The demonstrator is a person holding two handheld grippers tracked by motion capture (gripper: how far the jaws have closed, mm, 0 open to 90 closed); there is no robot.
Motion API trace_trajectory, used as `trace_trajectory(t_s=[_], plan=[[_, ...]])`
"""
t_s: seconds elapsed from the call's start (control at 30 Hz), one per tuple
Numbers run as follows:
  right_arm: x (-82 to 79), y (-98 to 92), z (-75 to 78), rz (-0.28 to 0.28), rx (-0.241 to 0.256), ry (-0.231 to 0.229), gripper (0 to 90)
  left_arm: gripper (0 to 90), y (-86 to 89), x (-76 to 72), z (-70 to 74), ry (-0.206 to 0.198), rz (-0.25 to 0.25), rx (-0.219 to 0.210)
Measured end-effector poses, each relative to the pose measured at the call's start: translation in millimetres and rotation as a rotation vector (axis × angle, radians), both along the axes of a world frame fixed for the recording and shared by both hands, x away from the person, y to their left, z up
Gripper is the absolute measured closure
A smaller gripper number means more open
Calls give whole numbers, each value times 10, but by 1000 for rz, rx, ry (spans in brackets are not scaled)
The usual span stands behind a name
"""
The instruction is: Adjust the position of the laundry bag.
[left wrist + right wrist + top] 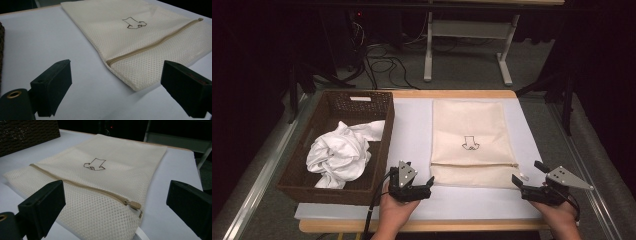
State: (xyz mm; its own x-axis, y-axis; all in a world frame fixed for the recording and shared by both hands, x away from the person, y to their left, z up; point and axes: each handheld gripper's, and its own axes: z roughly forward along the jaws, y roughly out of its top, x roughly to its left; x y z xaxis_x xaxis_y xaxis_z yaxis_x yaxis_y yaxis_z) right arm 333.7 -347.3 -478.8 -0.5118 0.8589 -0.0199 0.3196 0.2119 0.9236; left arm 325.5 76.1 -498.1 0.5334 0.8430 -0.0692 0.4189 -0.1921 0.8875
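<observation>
A cream mesh laundry bag (469, 135) lies flat on the white table cover, with a small dark drawing in its middle. Its tan zipper (474, 164) runs across near the front end and is closed, the pull (135, 205) at the right end. My left gripper (426, 186) is open at the bag's near left corner (135, 85), which lies between its jaws without touching them. My right gripper (527, 173) is open at the near right corner, and the zipper pull lies between its jaws. Neither holds anything.
A dark wicker basket (384, 150) stands at the left with a crumpled white cloth (339, 152) inside. The white cover (412, 130) shows bare between basket and bag. Beyond the table stand a metal desk frame (428, 55) and floor cables (382, 65).
</observation>
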Motion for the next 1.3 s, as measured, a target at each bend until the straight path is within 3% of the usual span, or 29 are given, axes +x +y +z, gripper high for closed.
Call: trace_trajectory(t_s=[0.2,0.23,0.3,0.5,0.73,0.87,0.97,1.1,1.23,1.3], plan=[[32,17,-6,-6,-57,63,56,105,-30,18,-32,16,-7,12],[47,33,-31,-4,-71,98,56,106,-39,22,-41,19,-10,15],[66,46,-59,-6,-98,124,59,122,-83,42,-78,40,-29,32],[121,47,-149,4,-126,157,70,172,-153,97,-126,73,-66,37],[164,14,-188,-19,-110,191,156,362,-237,182,-153,99,-79,48],[167,12,-189,-24,-93,198,186,490,-288,233,-199,146,-91,84],[175,23,-200,-32,-86,210,288,575,-310,268,-247,202,-125,102],[189,31,-217,-36,-85,220,336,651,-309,275,-250,219,-126,96],[204,27,-238,-38,-83,229,346,841,-301,270,-258,226,-152,78],[203,26,-239,-40,-79,230,355,851,-309,253,-255,223,-154,84]])
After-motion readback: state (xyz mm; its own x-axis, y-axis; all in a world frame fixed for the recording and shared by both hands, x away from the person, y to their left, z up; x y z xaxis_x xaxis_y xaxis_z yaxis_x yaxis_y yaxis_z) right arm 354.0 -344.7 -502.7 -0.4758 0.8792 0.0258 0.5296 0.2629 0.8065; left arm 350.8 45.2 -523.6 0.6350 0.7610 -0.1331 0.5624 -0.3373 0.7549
